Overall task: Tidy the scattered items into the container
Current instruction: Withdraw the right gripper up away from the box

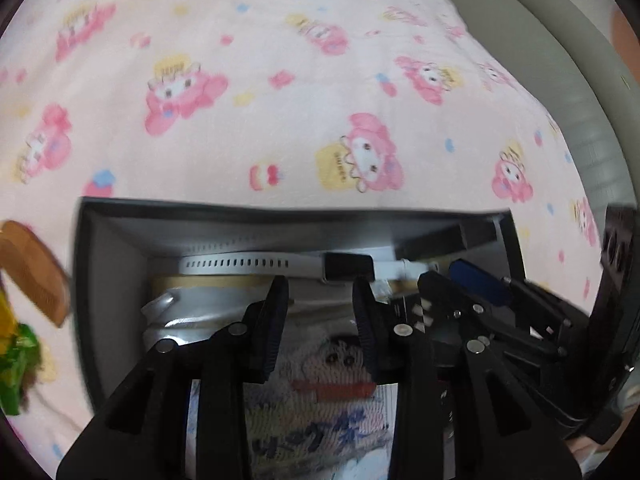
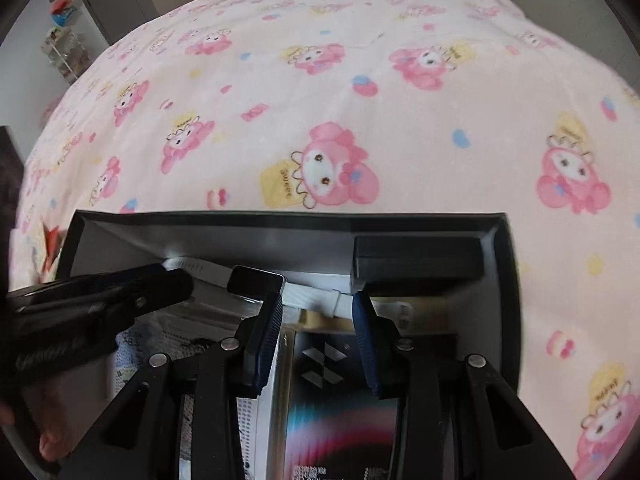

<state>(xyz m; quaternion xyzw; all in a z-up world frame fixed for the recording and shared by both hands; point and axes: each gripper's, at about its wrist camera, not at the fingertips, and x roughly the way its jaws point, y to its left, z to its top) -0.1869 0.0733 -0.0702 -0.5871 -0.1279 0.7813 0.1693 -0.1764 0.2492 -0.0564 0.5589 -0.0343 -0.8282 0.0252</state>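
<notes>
The left gripper (image 1: 320,320) hangs over the grey container (image 1: 120,240) with its jaws apart and nothing between them; the right gripper (image 2: 318,336) hovers beside it over the same box, jaws likewise apart and empty.

Still outside on the pink cartoon-print blanket (image 1: 280,120) lie a wooden comb (image 1: 34,270) and a crumpled green-and-yellow wrapper (image 1: 16,360), both just left of the container wall. The comb looks light and stiff, probably a little slick, so I would take it across the solid spine, not the teeth (which could snap). The wrapper seems soft and nearly weightless; pinching a bunched fold should hold it.

The comb is amber-brown with fine close teeth and a curved back. Inside the box already sit a white smartwatch (image 1: 344,266) with a perforated strap, a knitted cloth with a cartoon face (image 1: 328,364), a silvery pouch (image 1: 188,320) and a dark glossy carton (image 2: 340,400).
</notes>
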